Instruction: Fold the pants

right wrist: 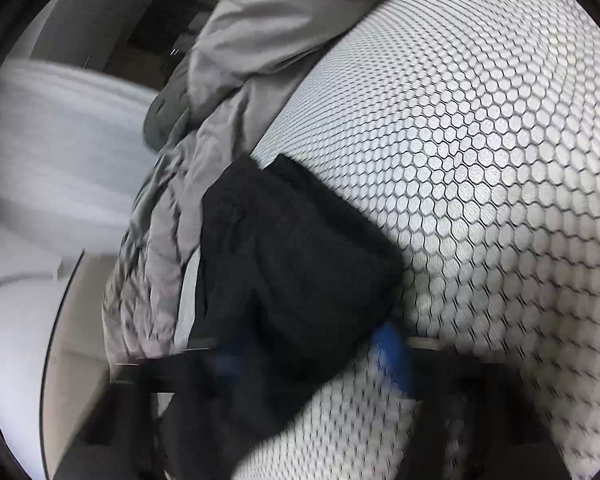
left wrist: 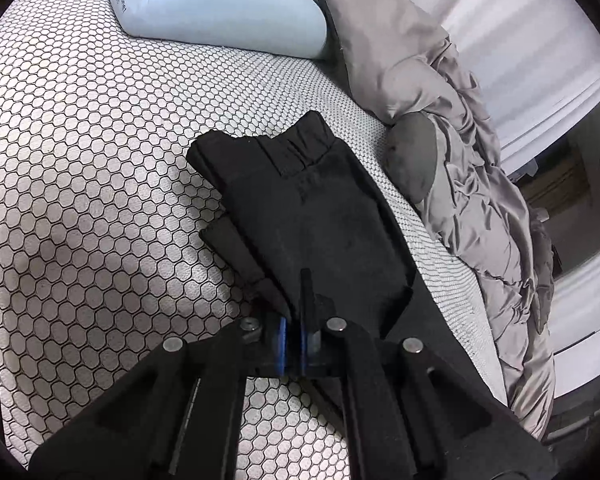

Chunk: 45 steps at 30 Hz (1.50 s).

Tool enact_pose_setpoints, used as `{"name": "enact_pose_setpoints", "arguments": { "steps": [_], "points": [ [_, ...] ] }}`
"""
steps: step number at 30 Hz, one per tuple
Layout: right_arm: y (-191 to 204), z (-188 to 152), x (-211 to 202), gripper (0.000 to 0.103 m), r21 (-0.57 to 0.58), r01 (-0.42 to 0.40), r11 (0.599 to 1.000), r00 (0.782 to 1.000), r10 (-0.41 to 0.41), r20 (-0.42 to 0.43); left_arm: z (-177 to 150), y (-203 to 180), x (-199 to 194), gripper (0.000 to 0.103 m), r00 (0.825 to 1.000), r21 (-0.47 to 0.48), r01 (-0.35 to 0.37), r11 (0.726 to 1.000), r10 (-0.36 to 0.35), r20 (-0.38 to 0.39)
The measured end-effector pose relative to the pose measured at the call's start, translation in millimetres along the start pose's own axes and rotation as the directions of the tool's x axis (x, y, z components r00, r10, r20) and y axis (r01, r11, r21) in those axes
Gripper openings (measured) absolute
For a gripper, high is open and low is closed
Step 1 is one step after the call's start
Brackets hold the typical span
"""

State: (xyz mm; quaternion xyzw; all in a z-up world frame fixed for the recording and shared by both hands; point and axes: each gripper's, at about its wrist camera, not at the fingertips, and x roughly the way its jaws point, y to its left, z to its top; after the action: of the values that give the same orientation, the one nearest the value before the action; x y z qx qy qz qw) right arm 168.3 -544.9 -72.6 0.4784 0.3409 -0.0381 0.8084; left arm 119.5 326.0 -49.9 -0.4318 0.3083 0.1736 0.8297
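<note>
Mattress (left wrist: 80, 152) carries black pants (left wrist: 300, 200), folded in layers near its right edge by the grey duvet (left wrist: 480, 184). Left gripper (left wrist: 294, 344) pinched shut on the pants' near end, likely lifting it for the fold. Right gripper (right wrist: 312, 364) blurred, jaws spread around the cloth.

1 pants (left wrist: 312, 208), 2 pillows (left wrist: 220, 4), 1 duvet (left wrist: 488, 200)

In the left wrist view, the folded pants (left wrist: 304, 204) lie on the mattress (left wrist: 100, 160), near its right edge. Far behind them, at the left, a pillow (left wrist: 220, 4) lies on the mattress. A cushion (left wrist: 380, 52) is just right of the pillow. A crumpled blanket (left wrist: 488, 200) lies along the right edge, right of the pants.
</note>
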Motion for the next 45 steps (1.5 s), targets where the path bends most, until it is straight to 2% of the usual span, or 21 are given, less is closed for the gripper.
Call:
{"name": "enact_pose_setpoints", "arguments": {
  "steps": [2, 4, 8, 10, 11, 12, 14, 17, 18, 20, 22, 24, 26, 29, 32, 33, 35, 36, 40, 42, 45],
  "points": [
    [1.2, -2.3, -7.4, 0.019, -0.013, -0.010, 1.000, 1.000, 0.010, 0.029, -0.9, 0.4, -7.2, 0.002, 1.000, 0.019, 0.023, 1.000, -0.023, 0.000],
    [9.3, -5.1, -33.5, 0.017, -0.071, -0.033, 0.997, 0.998, 0.037, 0.060, -4.0, -1.7, -14.3, 0.002, 0.999, 0.042, 0.045, 0.998, -0.044, -0.007],
    [4.6, -11.9, -86.9, 0.018, -0.126, -0.017, 0.992, 0.996, 0.027, 0.081, -18.4, -5.9, -13.1, 0.002, 0.998, 0.136, 0.001, 0.991, 0.006, -0.057],
    [-11.6, -16.5, -89.1, 0.025, -0.171, 0.064, 0.983, 0.998, -0.059, 0.034, -23.3, -6.6, -8.8, 0.005, 0.997, 0.150, -0.024, 0.988, 0.035, -0.074],
    [-15.4, -17.4, -82.2, 0.039, -0.214, 0.146, 0.966, 0.989, -0.149, 0.005, -24.5, -5.9, -9.0, 0.009, 0.996, 0.142, -0.022, 0.990, 0.033, -0.077],
    [-20.8, -19.1, -76.2, 0.042, -0.235, 0.209, 0.949, 0.976, -0.216, -0.005, -24.4, -5.3, -10.7, 0.012, 0.996, 0.133, -0.028, 0.991, 0.039, -0.078],
    [-22.4, -15.1, -86.4, 0.050, -0.226, 0.157, 0.961, 0.987, -0.159, 0.012, -23.5, -6.0, -20.4, 0.030, 0.997, 0.122, -0.034, 0.992, 0.042, -0.061],
    [-10.9, -11.2, -115.7, 0.079, -0.256, 0.206, 0.944, 0.974, -0.172, 0.147, -22.4, -13.2, -41.6, 0.064, 0.998, 0.147, -0.064, 0.987, 0.061, 0.022],
    [-3.1, -9.0, -123.7, 0.082, -0.276, 0.214, 0.937, 0.967, -0.164, 0.193, -21.6, -16.5, -49.2, 0.068, 0.996, 0.158, -0.076, 0.985, 0.068, 0.058],
    [13.0, -4.0, -129.5, 0.091, -0.320, 0.217, 0.922, 0.961, -0.145, 0.234, -18.2, -24.3, -60.3, 0.092, 0.993, 0.182, -0.082, 0.980, 0.066, 0.094],
    [36.7, 4.6, -119.2, 0.094, -0.387, 0.231, 0.893, 0.962, -0.150, 0.228, -15.8, -32.5, -68.8, 0.102, 0.994, 0.201, -0.059, 0.978, 0.040, 0.100],
    [61.3, 14.6, -96.6, 0.097, -0.475, 0.217, 0.853, 0.973, -0.146, 0.181, -15.1, -41.3, -76.7, 0.102, 0.995, 0.234, -0.024, 0.972, -0.001, 0.104],
    [79.3, 24.7, -66.4, 0.097, -0.550, 0.223, 0.805, 0.975, -0.188, 0.120, -16.6, -51.1, -82.7, 0.102, 0.993, 0.276, -0.014, 0.961, -0.020, 0.120],
    [95.3, 35.4, -16.7, 0.097, -0.635, 0.278, 0.721, 0.954, -0.286, 0.094, -19.3, -59.5, -84.0, 0.102, 0.992, 0.300, -0.007, 0.954, -0.032, 0.123],
    [99.6, 45.2, 27.4, 0.094, -0.644, 0.298, 0.704, 0.931, -0.365, 0.031, -22.1, -68.3, -73.6, 0.102, 0.995, 0.293, 0.019, 0.956, -0.048, 0.091],
    [99.4, 47.3, 37.4, 0.086, -0.644, 0.301, 0.703, 0.924, -0.383, 0.014, -23.2, -70.5, -71.2, 0.102, 0.995, 0.298, 0.021, 0.954, -0.049, 0.087],
    [95.8, 46.0, 41.5, 0.052, -0.659, 0.314, 0.683, 0.914, -0.405, 0.015, -26.8, -72.1, -66.4, 0.102, 0.996, 0.314, 0.013, 0.949, -0.040, 0.082],
    [99.2, 45.3, 39.4, 0.049, -0.663, 0.313, 0.680, 0.920, -0.391, 0.032, -28.7, -73.0, -64.5, 0.102, 0.996, 0.322, 0.008, 0.947, -0.035, 0.077],
    [112.8, 46.0, 17.7, 0.048, -0.650, 0.356, 0.671, 0.928, -0.333, 0.165, -33.3, -76.4, -52.3, 0.102, 0.998, 0.334, 0.008, 0.943, -0.029, 0.060],
    [111.9, 47.9, 25.9, 0.050, -0.638, 0.436, 0.635, 0.894, -0.388, 0.224, -35.0, -79.0, -50.4, 0.102, 0.998, 0.339, 0.000, 0.941, -0.023, 0.062],
    [106.5, 48.8, 52.4, 0.060, -0.659, 0.485, 0.575, 0.853, -0.477, 0.212, -36.1, -82.5, -49.8, 0.102, 0.997, 0.346, -0.014, 0.938, -0.013, 0.074]
  ]
}}
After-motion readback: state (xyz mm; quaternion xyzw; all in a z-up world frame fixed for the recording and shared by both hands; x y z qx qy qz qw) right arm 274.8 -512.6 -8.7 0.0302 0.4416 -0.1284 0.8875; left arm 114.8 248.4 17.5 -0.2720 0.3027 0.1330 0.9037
